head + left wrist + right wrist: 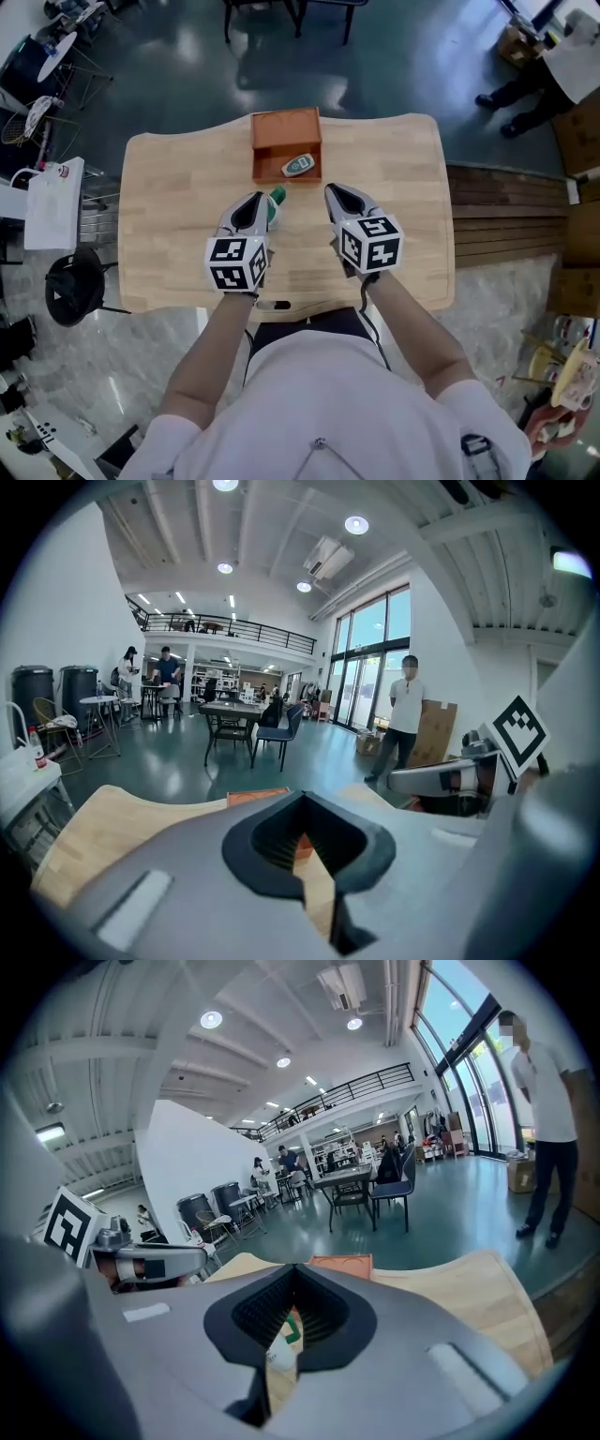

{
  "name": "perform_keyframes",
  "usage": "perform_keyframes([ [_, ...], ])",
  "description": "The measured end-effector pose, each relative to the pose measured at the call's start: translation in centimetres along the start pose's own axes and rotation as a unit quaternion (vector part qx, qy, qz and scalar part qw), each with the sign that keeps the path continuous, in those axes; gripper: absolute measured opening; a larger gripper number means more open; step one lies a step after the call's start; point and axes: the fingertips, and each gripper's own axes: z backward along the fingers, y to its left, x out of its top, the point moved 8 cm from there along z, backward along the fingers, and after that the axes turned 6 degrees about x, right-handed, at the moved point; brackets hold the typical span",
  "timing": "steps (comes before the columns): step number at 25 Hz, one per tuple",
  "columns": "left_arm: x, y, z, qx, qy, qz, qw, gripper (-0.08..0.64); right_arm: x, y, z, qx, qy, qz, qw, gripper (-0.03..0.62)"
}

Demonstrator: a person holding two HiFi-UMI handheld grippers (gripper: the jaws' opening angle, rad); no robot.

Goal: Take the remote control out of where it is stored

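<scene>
An orange-brown open box (pixel 281 131) stands at the far middle of the wooden table (pixel 169 206). Inside it, at the near right, lies the remote control (pixel 298 165), white with a teal face. My left gripper (pixel 255 202) is shut and empty, hovering a short way in front of the box. My right gripper (pixel 335 195) is beside it, also shut and empty. In the left gripper view the box (pixel 255 796) shows just past the closed jaws. The right gripper view shows the box (pixel 342 1262) ahead, and the remote is hidden in both gripper views.
A small white bottle with a green cap (pixel 275 198) lies on the table between the left gripper and the box, and the bottle (pixel 284 1337) also shows past the right jaws. A white bag (pixel 53 202) and black stool (pixel 73 284) stand left of the table. A person (pixel 406 710) stands beyond it.
</scene>
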Motion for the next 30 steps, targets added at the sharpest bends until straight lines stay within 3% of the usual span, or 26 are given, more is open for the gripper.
perform_keyframes([
  [4, -0.2, 1.5, -1.1, -0.001, 0.001, 0.012, 0.9999, 0.000, 0.6, -1.3, -2.2, -0.002, 0.018, 0.018, 1.000, 0.028],
  [8, -1.4, 4.1, -1.3, 0.025, -0.001, 0.042, 0.9988, 0.000, 0.7, -3.4, -6.6, 0.007, 0.079, 0.093, 0.992, 0.028],
  [11, -3.1, 6.7, -1.3, 0.055, 0.001, 0.067, 0.9962, 0.000, 0.5, -4.6, -10.9, 0.029, 0.131, 0.179, 0.975, 0.028],
  [13, -4.3, 8.6, -1.4, 0.072, 0.003, 0.083, 0.9939, 0.000, 0.1, -5.2, -14.2, 0.053, 0.164, 0.249, 0.953, 0.029],
  [15, -5.6, 10.4, -1.4, 0.091, 0.006, 0.099, 0.9909, 0.000, -0.9, -5.8, -17.7, 0.081, 0.209, 0.320, 0.920, 0.065],
  [19, -8.8, 13.1, -0.5, 0.134, 0.015, 0.133, 0.9818, 0.000, -4.0, -7.5, -23.9, 0.136, 0.313, 0.441, 0.830, 0.142],
  [24, -13.1, 15.2, 0.8, 0.166, 0.036, 0.172, 0.9704, 0.000, -7.8, -10.3, -29.7, 0.180, 0.403, 0.528, 0.725, 0.248],
  [28, -16.6, 15.9, 2.1, 0.185, 0.052, 0.199, 0.9610, 0.000, -10.2, -12.0, -32.3, 0.205, 0.445, 0.602, 0.631, 0.267],
  [30, -18.2, 16.1, 2.8, 0.194, 0.060, 0.210, 0.9566, 0.000, -10.9, -12.6, -33.1, 0.221, 0.466, 0.615, 0.597, 0.268],
])
